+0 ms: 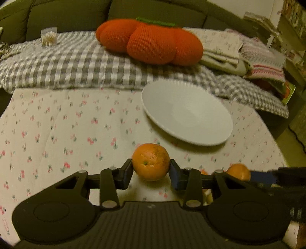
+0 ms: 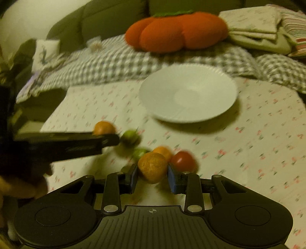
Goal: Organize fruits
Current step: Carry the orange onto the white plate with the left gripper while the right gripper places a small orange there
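Observation:
My left gripper [image 1: 151,170] is shut on an orange [image 1: 150,161] and holds it above the cherry-print cloth, short of the empty white plate [image 1: 187,113]. My right gripper [image 2: 152,173] is shut on another orange [image 2: 152,166]. In the right wrist view, loose fruit lies just beyond it: a red tomato [image 2: 183,160], a second orange [image 2: 163,151], and two green fruits [image 2: 130,137] [image 2: 139,153]. The left gripper [image 2: 104,132] reaches in from the left there with its orange [image 2: 104,128]. The plate [image 2: 188,92] lies further back.
A knitted orange pumpkin cushion [image 1: 151,41] sits on a grey checked blanket [image 1: 67,63] behind the table. Folded cloths [image 1: 229,51] lie at the back right. A dark sofa [image 1: 114,11] stands behind. The table drops off at the right edge [image 1: 271,134].

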The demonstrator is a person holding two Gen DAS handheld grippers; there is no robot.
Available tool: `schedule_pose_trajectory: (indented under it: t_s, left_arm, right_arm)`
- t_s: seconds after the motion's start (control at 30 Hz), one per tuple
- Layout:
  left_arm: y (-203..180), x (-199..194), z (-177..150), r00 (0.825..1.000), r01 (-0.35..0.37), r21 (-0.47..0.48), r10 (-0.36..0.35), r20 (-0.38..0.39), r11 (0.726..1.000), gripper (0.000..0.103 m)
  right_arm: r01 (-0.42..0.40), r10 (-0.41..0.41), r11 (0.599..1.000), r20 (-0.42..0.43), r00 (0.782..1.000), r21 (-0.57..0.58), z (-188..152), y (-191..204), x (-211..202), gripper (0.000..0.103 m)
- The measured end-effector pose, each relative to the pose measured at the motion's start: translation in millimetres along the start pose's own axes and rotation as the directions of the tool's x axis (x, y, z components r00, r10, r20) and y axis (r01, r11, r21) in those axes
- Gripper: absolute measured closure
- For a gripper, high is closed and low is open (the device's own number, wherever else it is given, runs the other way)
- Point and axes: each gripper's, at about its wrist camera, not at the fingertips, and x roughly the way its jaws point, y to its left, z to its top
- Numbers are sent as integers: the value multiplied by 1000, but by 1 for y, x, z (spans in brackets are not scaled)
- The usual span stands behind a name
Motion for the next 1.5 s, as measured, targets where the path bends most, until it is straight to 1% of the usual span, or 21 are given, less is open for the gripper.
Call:
schedule_pose_trajectory:
  t_s: [0.1, 0.2, 0.3, 0.37, 0.47, 0.57, 0.7, 0.83, 0.9, 0.93, 1.0, 1.03, 1.07, 1.1, 1.13, 1.17, 1.2, 1.3, 1.37, 1.43, 1.5]
  left_arm:
    - [4, -1, 12, 999, 20, -2, -20, 47, 1000, 65]
    - [8, 3, 25, 994, 51, -8, -50, 101, 999, 65]
    - [3, 11, 36, 987, 80, -1, -79, 138, 997, 65]
    - [-4, 19, 42, 984, 95, 21, -97, 151, 995, 65]
    - [-22, 37, 46, 985, 88, 83, -98, 138, 993, 65]
    - [-32, 52, 46, 988, 80, 115, -95, 124, 990, 65]
    - [-32, 67, 44, 990, 71, 131, -86, 108, 989, 64]
    - [-26, 74, 41, 990, 89, 122, -101, 94, 988, 64]
    - [-26, 74, 40, 990, 89, 128, -102, 101, 988, 63]
    - [-26, 74, 40, 991, 91, 135, -104, 89, 987, 63]
    - [-28, 73, 39, 991, 93, 137, -105, 87, 986, 63]
    - [-28, 72, 39, 990, 95, 138, -108, 87, 986, 62]
    - [-29, 72, 39, 990, 95, 139, -108, 87, 986, 58]
    - [-29, 71, 39, 990, 95, 138, -108, 91, 986, 56]
    - [-28, 70, 39, 991, 80, 128, -93, 96, 989, 47]
    - [-27, 69, 40, 992, 68, 117, -79, 97, 991, 38]
    - [-24, 67, 42, 991, 70, 106, -81, 106, 992, 37]
    - [-20, 61, 45, 989, 88, 78, -96, 109, 993, 36]
    - [-19, 57, 47, 989, 83, 67, -90, 113, 994, 36]
    - [-17, 54, 48, 992, 70, 44, -74, 99, 997, 36]
    - [-14, 50, 49, 994, 72, 11, -72, 86, 997, 36]
  right_arm:
    - [16, -18, 999, 54, 998, 31, 13, -14, -4, 72]
    - [18, -24, 998, 107, 994, 56, 27, -26, -3, 72]
    - [13, -24, 997, 137, 990, 80, 39, -35, 5, 72]
    - [19, -32, 996, 150, 988, 90, 44, -41, 12, 72]
    - [37, -49, 996, 144, 988, 85, 47, -47, 22, 72]
    - [73, -82, 995, 144, 986, 65, 51, -50, 34, 72]
    - [91, -95, 995, 161, 982, 33, 57, -50, 45, 71]
    - [105, -104, 994, 149, 983, 0, 58, -50, 55, 71]
    - [110, -109, 994, 132, 985, 0, 58, -52, 61, 70]
    - [111, -110, 994, 127, 986, 5, 57, -53, 62, 69]
    - [111, -112, 994, 133, 985, 18, 57, -55, 61, 69]
    - [113, -115, 993, 129, 985, 28, 57, -55, 61, 67]
    - [109, -113, 993, 129, 985, 37, 57, -56, 60, 64]
    - [106, -112, 993, 133, 985, 46, 57, -56, 58, 54]
    - [109, -115, 993, 140, 984, 50, 57, -56, 55, 48]
    - [111, -117, 993, 147, 982, 50, 58, -55, 53, 48]
    - [113, -119, 992, 152, 981, 51, 59, -55, 52, 48]
    - [100, -112, 991, 152, 982, 83, 60, -58, 47, 48]
    - [89, -106, 989, 148, 983, 115, 60, -60, 43, 48]
    - [86, -104, 988, 139, 985, 131, 60, -59, 40, 48]
    - [98, -115, 986, 123, 986, 136, 59, -57, 38, 48]
